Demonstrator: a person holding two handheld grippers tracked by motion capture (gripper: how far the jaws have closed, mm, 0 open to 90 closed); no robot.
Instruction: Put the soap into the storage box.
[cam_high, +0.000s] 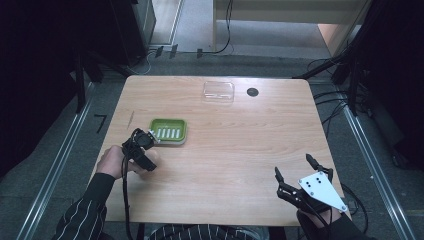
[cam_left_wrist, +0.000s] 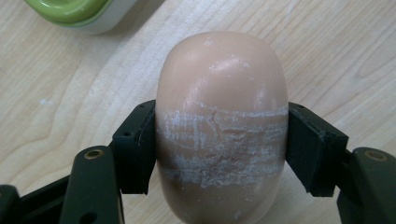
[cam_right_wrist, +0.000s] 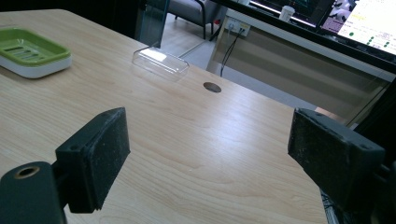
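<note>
A peach-coloured bar of soap (cam_left_wrist: 222, 93), scuffed white across its middle, sits between the jaws of my left gripper (cam_high: 141, 146), which is shut on its two sides just above the wooden table (cam_high: 225, 160). A green soap dish (cam_high: 169, 131) with a slotted top on a white base stands right beyond that gripper; its corner (cam_left_wrist: 70, 9) shows at the top left of the left gripper view. My right gripper (cam_high: 293, 165) hovers near the table's front right corner, open wide with nothing between its pads (cam_right_wrist: 100, 154).
A clear plastic lid or box (cam_high: 218, 92) lies near the far edge, with a dark round hole (cam_high: 252, 91) in the tabletop beside it. Cables run over the floor to the right of the table. Dark stands flank both sides.
</note>
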